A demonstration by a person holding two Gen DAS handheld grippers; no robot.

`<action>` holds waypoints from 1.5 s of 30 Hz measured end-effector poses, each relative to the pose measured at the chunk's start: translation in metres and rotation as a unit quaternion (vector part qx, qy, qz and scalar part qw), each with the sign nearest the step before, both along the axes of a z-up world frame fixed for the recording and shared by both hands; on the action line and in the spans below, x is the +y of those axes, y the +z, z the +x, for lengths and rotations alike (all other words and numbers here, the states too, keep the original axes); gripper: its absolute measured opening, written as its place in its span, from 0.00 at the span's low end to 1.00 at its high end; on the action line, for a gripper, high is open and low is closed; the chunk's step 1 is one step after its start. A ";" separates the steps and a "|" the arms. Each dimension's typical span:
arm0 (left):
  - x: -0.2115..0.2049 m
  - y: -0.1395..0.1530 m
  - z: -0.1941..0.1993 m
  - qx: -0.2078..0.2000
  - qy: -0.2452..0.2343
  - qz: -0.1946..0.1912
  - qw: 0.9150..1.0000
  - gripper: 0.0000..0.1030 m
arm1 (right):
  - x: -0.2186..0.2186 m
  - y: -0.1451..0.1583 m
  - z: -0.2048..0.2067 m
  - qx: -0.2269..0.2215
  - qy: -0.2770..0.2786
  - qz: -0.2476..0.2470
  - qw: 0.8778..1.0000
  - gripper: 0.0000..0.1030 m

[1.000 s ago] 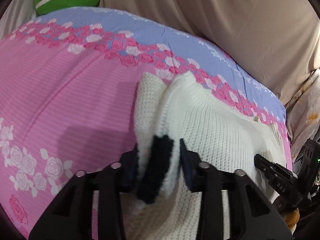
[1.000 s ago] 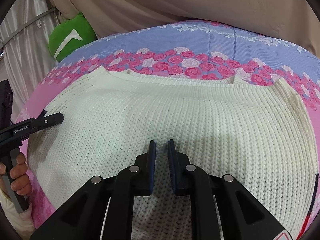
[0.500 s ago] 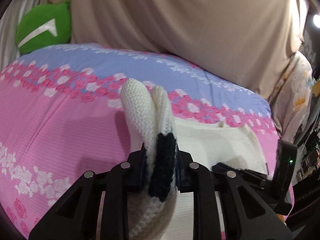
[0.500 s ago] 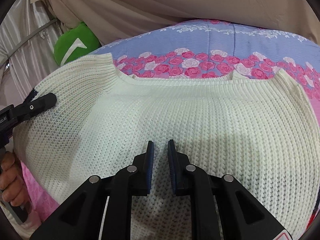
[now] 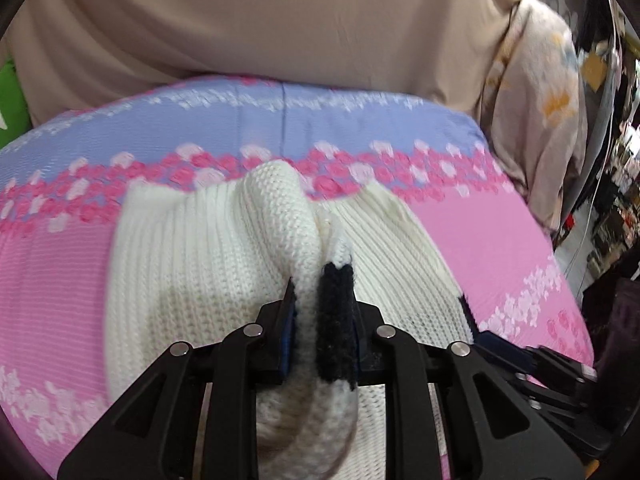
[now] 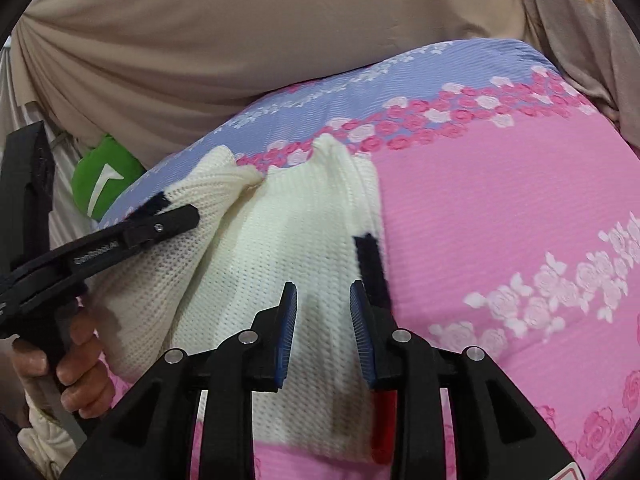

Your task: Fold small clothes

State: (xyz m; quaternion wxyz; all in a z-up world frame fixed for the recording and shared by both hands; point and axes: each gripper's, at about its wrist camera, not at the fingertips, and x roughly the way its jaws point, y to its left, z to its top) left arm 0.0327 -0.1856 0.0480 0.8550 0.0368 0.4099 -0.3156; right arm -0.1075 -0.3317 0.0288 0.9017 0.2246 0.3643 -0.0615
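Here, only my right wrist view shows the hand (image 6: 60,364) holding the left gripper (image 6: 176,216), clamped on the sweater (image 5: 208,264). Since earlier the sweater lies doubled over mid-bed (image 6: 500,208); my right gripper (image 6: 323,312) has just been opening, pads clear of the knit.

left tongs (image 6: 160,226) arm: raised lettering along its side, too blurred to read
green cushion (image 6: 105,184): white arrow-like mark, no letters
right tongs base: corner of a red-edged sticker at the frame's bottom, text out of view

bed: pink-blue floral sheet (image 5: 480,248) | behind: beige drape (image 5: 280,20) | corner: green cushion (image 6: 105,182)
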 end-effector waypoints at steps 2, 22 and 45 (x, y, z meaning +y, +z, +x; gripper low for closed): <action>-0.012 -0.013 -0.003 -0.002 0.000 0.019 1.000 0.19 | -0.004 -0.003 -0.008 0.002 -0.004 0.001 1.000 0.29; 0.140 0.005 -0.066 0.023 0.053 -0.016 0.998 0.84 | 0.038 -0.002 0.077 0.006 0.143 0.154 0.978 0.65; 0.095 -0.053 -0.059 0.048 0.031 0.036 0.998 0.73 | -0.015 0.012 0.008 -0.050 0.086 0.132 0.986 0.61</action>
